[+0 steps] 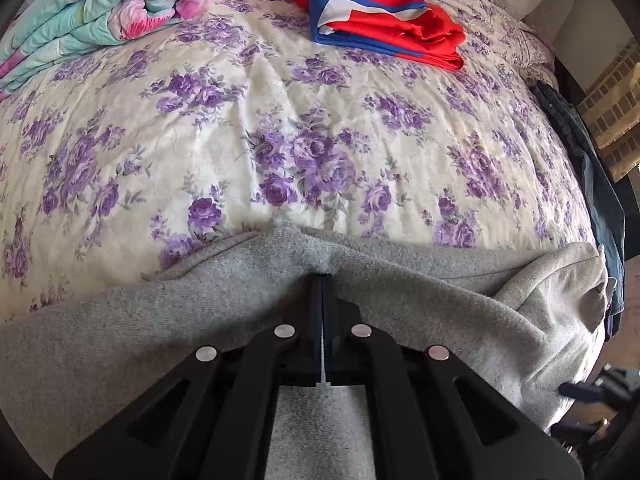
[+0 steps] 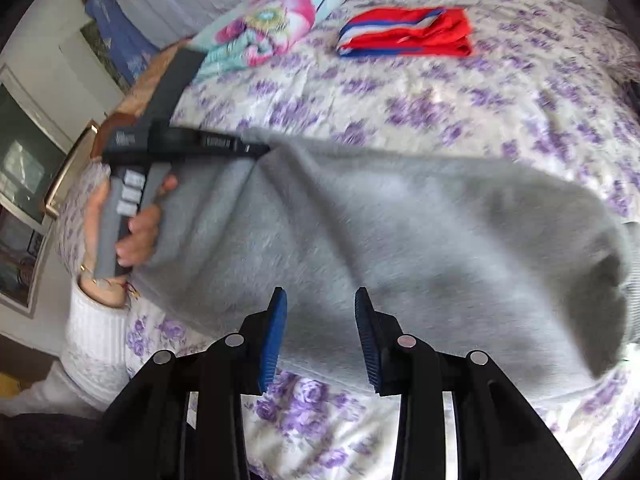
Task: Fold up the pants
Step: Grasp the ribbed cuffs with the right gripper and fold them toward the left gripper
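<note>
Black left gripper [image 1: 322, 276] sits nearest the lens, its jaws pinched together on the far edge of the soft grey fleece pants [image 1: 400, 320], which lie across the near part of the purple-flowered white bedspread [image 1: 280, 120]. Beyond the pants lies a folded red, white and blue garment [image 1: 384, 24]. Over the pants hovers the right gripper [image 2: 321, 300], jaws apart.

Both wrist views look low across the bed [image 1: 280, 120], sharing gray pants [image 2: 400, 240].
</note>
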Demonstrator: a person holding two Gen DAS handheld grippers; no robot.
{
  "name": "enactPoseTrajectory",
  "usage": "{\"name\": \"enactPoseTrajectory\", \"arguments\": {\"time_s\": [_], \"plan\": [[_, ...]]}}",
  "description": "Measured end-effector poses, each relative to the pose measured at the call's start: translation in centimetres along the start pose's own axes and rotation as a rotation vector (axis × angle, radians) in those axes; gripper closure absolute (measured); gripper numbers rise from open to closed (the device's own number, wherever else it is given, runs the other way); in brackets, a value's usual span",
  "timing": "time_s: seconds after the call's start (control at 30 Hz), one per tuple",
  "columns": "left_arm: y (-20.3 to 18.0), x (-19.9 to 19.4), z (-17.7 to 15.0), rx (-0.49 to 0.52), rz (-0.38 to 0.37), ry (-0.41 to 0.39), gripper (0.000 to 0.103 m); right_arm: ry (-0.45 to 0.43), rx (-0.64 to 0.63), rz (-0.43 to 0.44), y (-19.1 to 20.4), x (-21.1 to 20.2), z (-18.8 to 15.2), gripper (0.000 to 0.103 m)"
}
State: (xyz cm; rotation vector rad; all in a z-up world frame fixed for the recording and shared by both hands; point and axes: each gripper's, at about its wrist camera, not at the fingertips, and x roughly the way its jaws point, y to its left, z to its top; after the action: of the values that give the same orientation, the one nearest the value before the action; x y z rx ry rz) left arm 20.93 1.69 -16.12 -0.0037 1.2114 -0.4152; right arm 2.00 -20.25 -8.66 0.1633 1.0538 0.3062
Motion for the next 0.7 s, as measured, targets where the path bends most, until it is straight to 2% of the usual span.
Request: {"name": "enactPoseTrajectory", "arguments": {"time_s": [0.03,0.1,0.23,0.27,0.33,0.37,0.43,0.57,0.6,0.63,0.67,0.7], "plan": [[0.0,-0.1,-0.1,0.000,-0.001,-0.003,0.102,-0.051,0.026,-0.068,-1.7,-2.2,0.5,0.048],[0.1,-0.2,-0.3,0.004,0.004,-0.008,0.102,-0.113,0.131,-0.180,-6.4,-5.9,1.4,0.035],[-0.3,-0.2,-0.3,0.019,0.022,-0.008,0.102,-0.085,0.372,-0.300,-17.3,-8.4,1.2,0.035],[-0.3,-0.2,-0.3,0.020,0.023,-0.008,0.102,-0.062,0.414,-0.270,-19.5,-8.1,0.8,0.035],[-0.3,-0.1,-0.2,0.018,0.019,-0.008,0.102,-0.020,0.503,-0.128,-22.7,-6.9,-0.2,0.036],[-0.2,-0.1,-0.2,0.017,0.016,-0.008,0.102,-0.006,0.526,-0.086,-23.8,-6.2,-0.5,0.036],[-0.1,-0.1,-0.2,0.012,0.009,-0.008,0.102,0.016,0.540,-0.052,-24.7,-4.9,-0.6,0.036],[0.0,-0.1,-0.3,0.007,0.003,-0.008,0.102,0.032,0.575,0.120,-25.8,-2.5,-0.3,0.036],[0.0,-0.1,-0.3,0.007,0.004,-0.008,0.102,0.024,0.568,0.139,-25.7,-2.2,0.0,0.038],[0.0,-0.1,-0.3,0.008,0.005,-0.008,0.102,0.005,0.554,0.128,-25.3,-2.1,0.4,0.061],[0.0,-0.2,-0.3,0.009,0.006,-0.009,0.102,-0.011,0.526,0.098,-24.8,-2.3,0.9,0.075],[0.0,-0.2,-0.3,0.010,0.008,-0.011,0.102,-0.027,0.495,0.062,-23.9,-2.6,1.2,0.079]]}}
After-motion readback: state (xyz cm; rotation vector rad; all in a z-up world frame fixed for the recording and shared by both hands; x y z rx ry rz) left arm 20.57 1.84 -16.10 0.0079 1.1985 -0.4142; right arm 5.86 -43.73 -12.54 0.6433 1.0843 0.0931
